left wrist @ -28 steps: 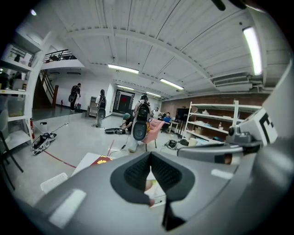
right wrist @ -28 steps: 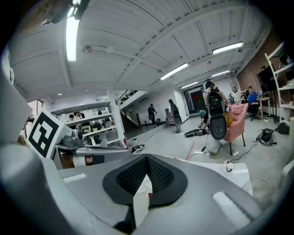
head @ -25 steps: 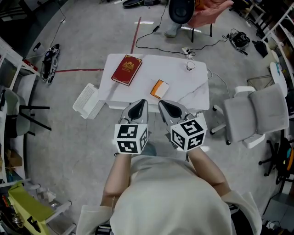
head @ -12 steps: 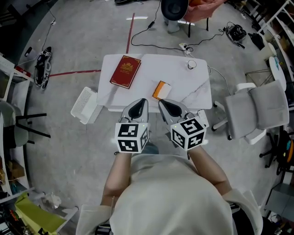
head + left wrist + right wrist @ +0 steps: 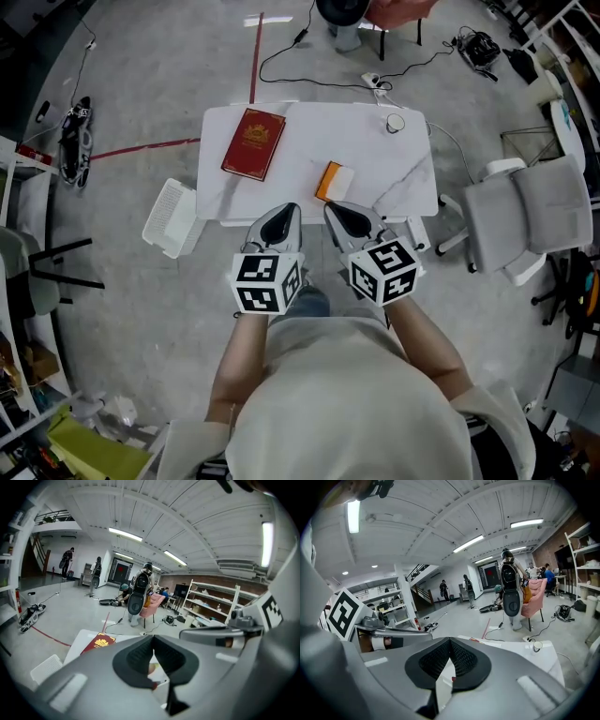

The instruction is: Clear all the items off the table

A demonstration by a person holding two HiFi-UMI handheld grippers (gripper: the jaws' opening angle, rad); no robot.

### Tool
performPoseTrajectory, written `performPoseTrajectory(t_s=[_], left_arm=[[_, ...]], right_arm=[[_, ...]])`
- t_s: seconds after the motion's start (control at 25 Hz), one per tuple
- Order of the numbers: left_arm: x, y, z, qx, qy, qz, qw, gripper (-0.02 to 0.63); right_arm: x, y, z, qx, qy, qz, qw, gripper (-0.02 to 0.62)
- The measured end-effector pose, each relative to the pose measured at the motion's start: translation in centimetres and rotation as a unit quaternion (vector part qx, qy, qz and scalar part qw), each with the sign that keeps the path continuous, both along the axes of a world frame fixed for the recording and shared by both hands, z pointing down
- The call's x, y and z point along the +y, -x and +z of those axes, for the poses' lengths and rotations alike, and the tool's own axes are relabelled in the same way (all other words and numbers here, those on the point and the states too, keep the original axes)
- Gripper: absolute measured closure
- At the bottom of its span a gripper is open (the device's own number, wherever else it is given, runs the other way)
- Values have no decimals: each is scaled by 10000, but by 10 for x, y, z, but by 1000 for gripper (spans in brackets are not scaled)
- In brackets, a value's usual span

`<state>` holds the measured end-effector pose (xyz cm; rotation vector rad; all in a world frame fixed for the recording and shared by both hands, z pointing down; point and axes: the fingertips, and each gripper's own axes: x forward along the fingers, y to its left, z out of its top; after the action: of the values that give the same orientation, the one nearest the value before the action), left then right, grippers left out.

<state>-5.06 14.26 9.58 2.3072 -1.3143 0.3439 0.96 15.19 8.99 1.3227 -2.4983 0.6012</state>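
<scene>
Book (image 5: 253, 142), red and rectangular, on marbled table (image 5: 375, 164); left tongs (image 5: 291, 210) and right tongs (image 5: 331, 211) pressed together.

Cream top (image 5: 347, 403), probably loose-sleeved

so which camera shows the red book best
The head view: the red book lies whole, seen from above, on the left of the white table. The left gripper view shows only its far part, at a low angle, above the left tool. The right gripper view shows at most a red sliver.
</scene>
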Motion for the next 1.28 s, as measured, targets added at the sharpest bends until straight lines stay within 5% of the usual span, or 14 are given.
performPoseTrajectory(t_s=[0.52, 1.28], left_arm=[[-21, -9, 52, -164, 440, 274, 9985, 597], [-98, -39, 165, -230, 1075, -23, 9939, 597]], right_arm=[[-25, -23, 42, 79, 346, 572, 9977, 598], [-93, -70, 172, 328, 1253, 686, 9892, 600]])
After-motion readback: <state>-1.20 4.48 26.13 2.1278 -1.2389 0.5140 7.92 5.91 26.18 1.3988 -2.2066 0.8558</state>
